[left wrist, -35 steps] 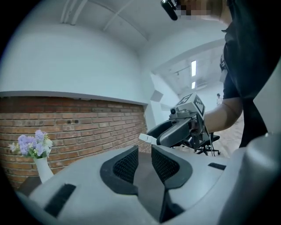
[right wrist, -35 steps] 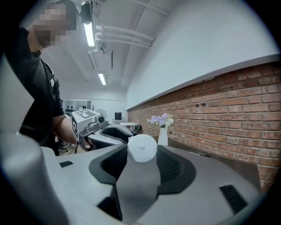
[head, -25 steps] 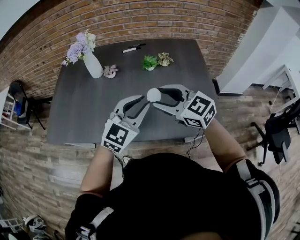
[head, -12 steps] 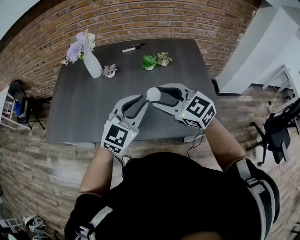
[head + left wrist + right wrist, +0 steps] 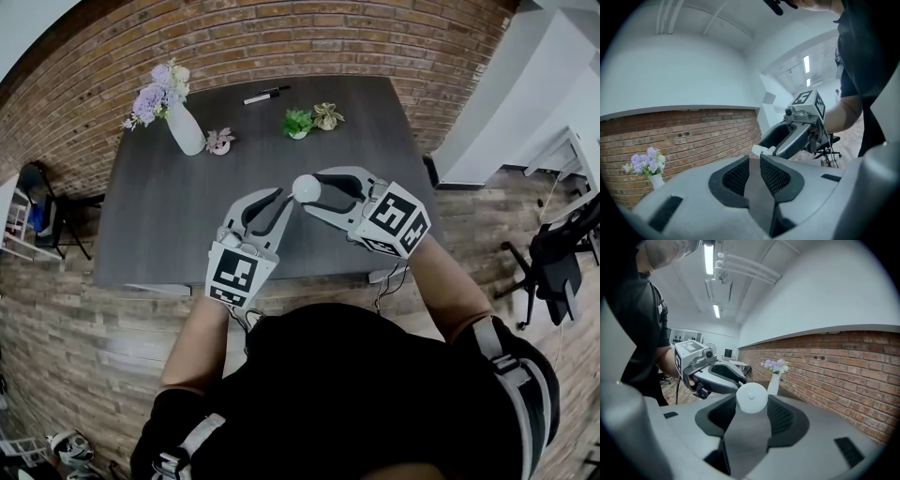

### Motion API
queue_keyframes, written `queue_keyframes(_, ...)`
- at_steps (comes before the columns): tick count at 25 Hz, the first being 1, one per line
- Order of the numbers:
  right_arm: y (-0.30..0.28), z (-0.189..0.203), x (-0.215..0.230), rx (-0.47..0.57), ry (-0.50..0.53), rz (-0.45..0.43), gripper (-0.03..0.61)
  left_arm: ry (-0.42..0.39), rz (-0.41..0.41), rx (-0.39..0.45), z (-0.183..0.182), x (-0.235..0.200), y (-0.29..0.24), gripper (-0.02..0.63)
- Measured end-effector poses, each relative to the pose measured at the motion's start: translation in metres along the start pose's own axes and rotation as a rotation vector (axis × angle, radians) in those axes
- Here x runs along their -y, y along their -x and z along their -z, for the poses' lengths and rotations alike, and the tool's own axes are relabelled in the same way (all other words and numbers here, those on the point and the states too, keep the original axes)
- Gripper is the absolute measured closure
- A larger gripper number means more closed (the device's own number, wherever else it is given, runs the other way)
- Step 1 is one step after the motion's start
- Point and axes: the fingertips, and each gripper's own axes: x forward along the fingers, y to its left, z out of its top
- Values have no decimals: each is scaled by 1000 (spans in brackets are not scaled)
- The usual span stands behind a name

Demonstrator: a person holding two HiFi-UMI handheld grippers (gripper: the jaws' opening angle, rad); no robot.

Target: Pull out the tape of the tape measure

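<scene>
A small round white tape measure point(image 5: 307, 188) point(image 5: 751, 397) is held above the dark table point(image 5: 159, 225), with my right gripper point(image 5: 312, 194) point(image 5: 751, 404) shut on it from the right. My left gripper point(image 5: 287, 203) point(image 5: 754, 158) comes in from the lower left, its jaws closed together. Its tips sit right against the tape measure point(image 5: 762, 150). No pulled-out tape shows in any view, and I cannot see whether the left tips pinch the tape's end. The marker cubes of both grippers face up in the head view.
At the table's back stand a white vase of purple flowers point(image 5: 185, 127), a small pink plant point(image 5: 221, 142), two little potted plants point(image 5: 300, 124) and a black pen point(image 5: 267, 95). A brick wall lies beyond, and a black chair point(image 5: 553, 267) stands to the right.
Both grippers have crept slightly up and away from me. The left tips have stayed at the tape measure, and the right grip on it is unchanged.
</scene>
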Motion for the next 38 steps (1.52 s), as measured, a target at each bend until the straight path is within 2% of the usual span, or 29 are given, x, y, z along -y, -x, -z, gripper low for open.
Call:
queue_keyframes(3, -1, -2, -2, -5, 13, -8, 370, -48, 14, -2, -3, 4, 0, 539)
queue_keyframes(8, -2, -4, -3, -4, 27, -16, 370, -103, 45, -4, -6, 10, 1, 595)
queue_keyframes(15, -2, -4, 0, 23, -15, -9, 370, -45, 49, 26, -5, 6, 3, 603)
queue_keyframes(18, 6, 0, 17, 37, -62, 41, 370, 14, -5, 42, -2, -12, 13, 603)
queue_keyframes(22, 29, 12, 50, 38, -111, 141, 370, 125, -136, 54, 12, -58, 44, 603)
queue_keyframes(27, 69, 34, 96, 28, -174, 289, 370, 184, -332, 37, 34, -118, 98, 603)
queue_keyframes(30, 79, 39, 108, 29, -198, 327, 371, 199, -412, 12, 46, -136, 119, 603)
queue_keyframes(32, 74, 39, 105, 21, -192, 318, 370, 194, -422, -4, 50, -135, 119, 603)
queue_keyframes(38, 53, 41, 91, 7, -192, 275, 371, 209, -380, -11, 56, -122, 104, 603)
